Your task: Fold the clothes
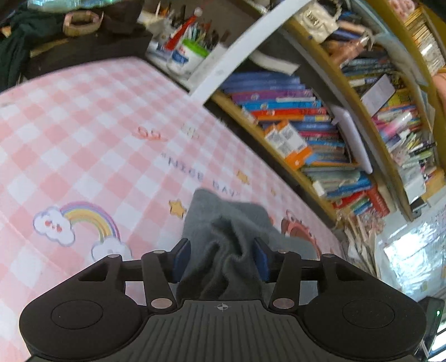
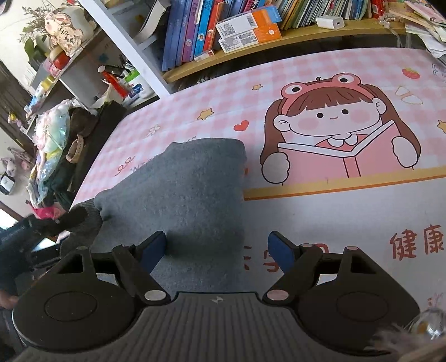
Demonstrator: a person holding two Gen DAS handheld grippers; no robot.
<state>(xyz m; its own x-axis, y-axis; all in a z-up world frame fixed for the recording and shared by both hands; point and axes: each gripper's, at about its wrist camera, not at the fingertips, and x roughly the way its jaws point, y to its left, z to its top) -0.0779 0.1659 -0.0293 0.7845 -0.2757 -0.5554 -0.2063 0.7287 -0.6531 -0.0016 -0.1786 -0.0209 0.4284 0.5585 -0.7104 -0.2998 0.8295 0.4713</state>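
One gripper (image 1: 221, 254) clamping grey garment (image 1: 223, 236)

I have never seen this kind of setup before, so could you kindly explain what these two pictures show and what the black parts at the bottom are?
Each picture comes from a fisheye camera mounted on a handheld two-finger tool; a person carries one in each hand. The black parts are the tools themselves, with blue pads. In the left wrist view, the left tool has bunched-up fuzzy grey knitted cloth between its pads, apparently gripped and lifted. In the right wrist view, the right tool is open, poised over the same cloth, which lies partly folded on the pink checked cartoon-printed table mat. Wooden bookshelves full of colourful books stand behind.
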